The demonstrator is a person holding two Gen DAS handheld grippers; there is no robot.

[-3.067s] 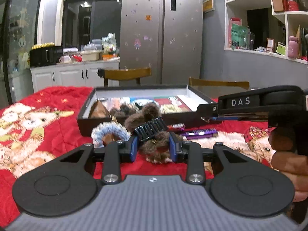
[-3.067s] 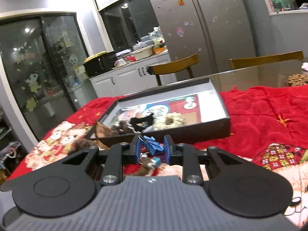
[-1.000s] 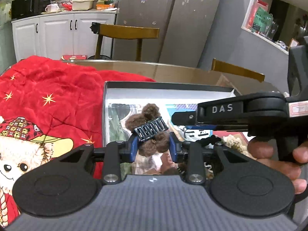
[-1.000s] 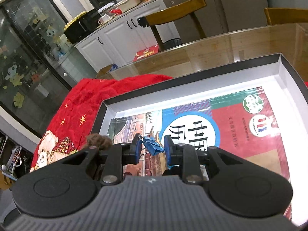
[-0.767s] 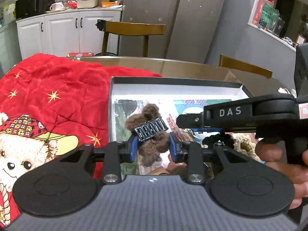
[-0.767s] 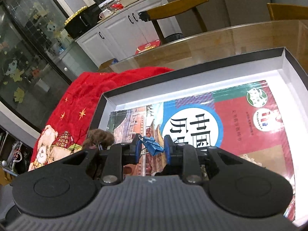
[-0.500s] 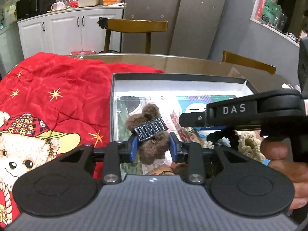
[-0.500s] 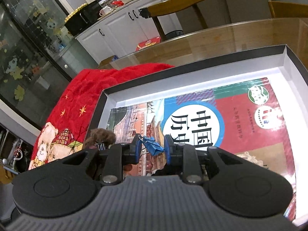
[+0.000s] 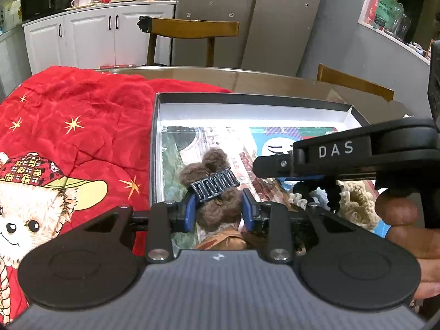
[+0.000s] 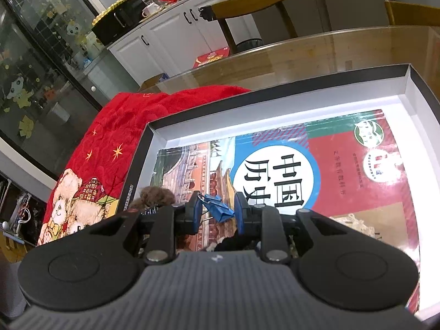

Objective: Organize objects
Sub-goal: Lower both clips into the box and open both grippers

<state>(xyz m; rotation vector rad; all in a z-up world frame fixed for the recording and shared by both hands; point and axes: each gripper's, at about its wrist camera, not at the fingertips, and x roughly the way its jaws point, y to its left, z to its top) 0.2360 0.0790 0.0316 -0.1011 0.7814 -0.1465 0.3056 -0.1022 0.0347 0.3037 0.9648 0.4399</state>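
My left gripper [image 9: 218, 209] is shut on a brown furry hair clip [image 9: 214, 189] with a dark comb-like clasp, held above the left part of the black box [image 9: 247, 98]. My right gripper [image 10: 216, 211] is shut on a blue binder clip [image 10: 217, 209], held over the box [image 10: 275, 93], above the colourful book [image 10: 343, 170] that lies on its floor. The right gripper's body, marked DAS [image 9: 335, 148], shows at the right in the left wrist view. The furry clip also shows at the lower left in the right wrist view [image 10: 156, 195].
The box holds the book [image 9: 209, 137], a cream crocheted scrunchie [image 9: 354, 206], a dark scrunchie [image 9: 313, 192] and other small items at its near edge. A red bear blanket [image 9: 68, 143] covers the table to the left. Wooden chairs [image 9: 192, 27] stand behind the glass-topped table [image 10: 330, 52].
Both grippers have lifted their objects from the blanket in front of the box and carried them over its inside. In the last second both drew back a little and held their grip.
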